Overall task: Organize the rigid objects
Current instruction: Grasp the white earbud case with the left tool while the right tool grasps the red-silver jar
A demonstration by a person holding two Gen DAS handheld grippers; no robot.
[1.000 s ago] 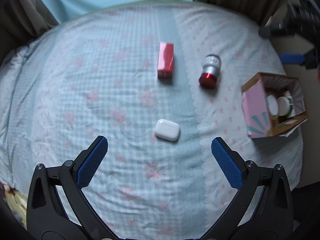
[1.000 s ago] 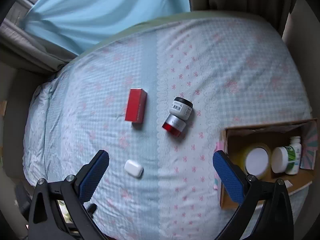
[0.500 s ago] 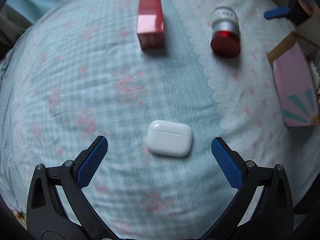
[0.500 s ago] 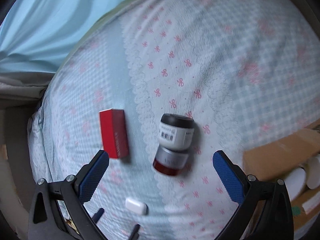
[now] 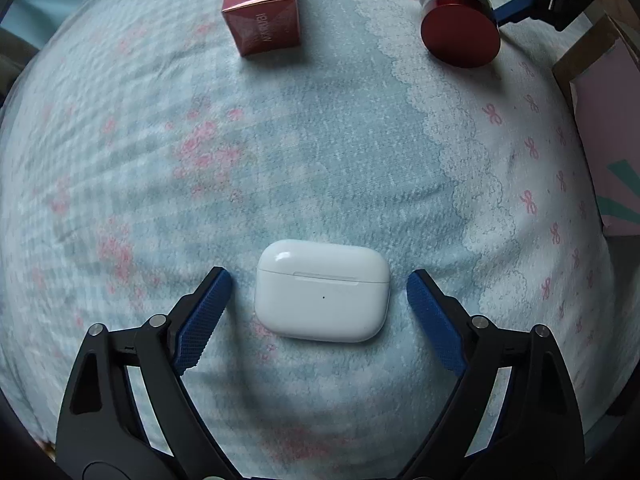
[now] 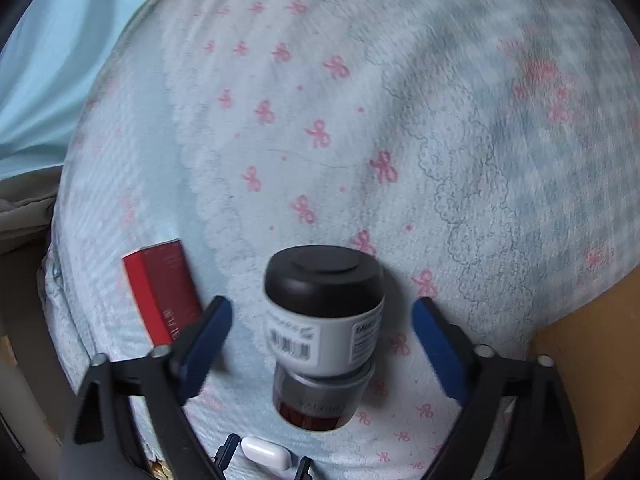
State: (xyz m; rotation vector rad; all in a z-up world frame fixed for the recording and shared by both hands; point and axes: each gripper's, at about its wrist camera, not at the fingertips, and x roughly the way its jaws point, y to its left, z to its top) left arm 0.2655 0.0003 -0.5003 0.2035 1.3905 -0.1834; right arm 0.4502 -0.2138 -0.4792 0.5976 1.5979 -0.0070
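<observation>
A white earbud case lies flat on the bed cover, and my left gripper points down over it. Its jaws are closing with the case between them, a small gap left on each side. My right gripper straddles a white jar with a black cap that lies on its side, with a silver and red part against its near end. Those jaws are closing too and the pads stand clear of the jar. A red carton lies left of the jar.
A pale blue bed cover with pink bows lies under everything. An open cardboard box with a pink side stands at the right edge of the bed; its brown wall is close to my right gripper. A light blue cloth lies beyond the bed.
Both grippers have come down close to the bed. Their jaws have narrowed from wide open. The case now sits between the left jaws and the jar between the right jaws.
</observation>
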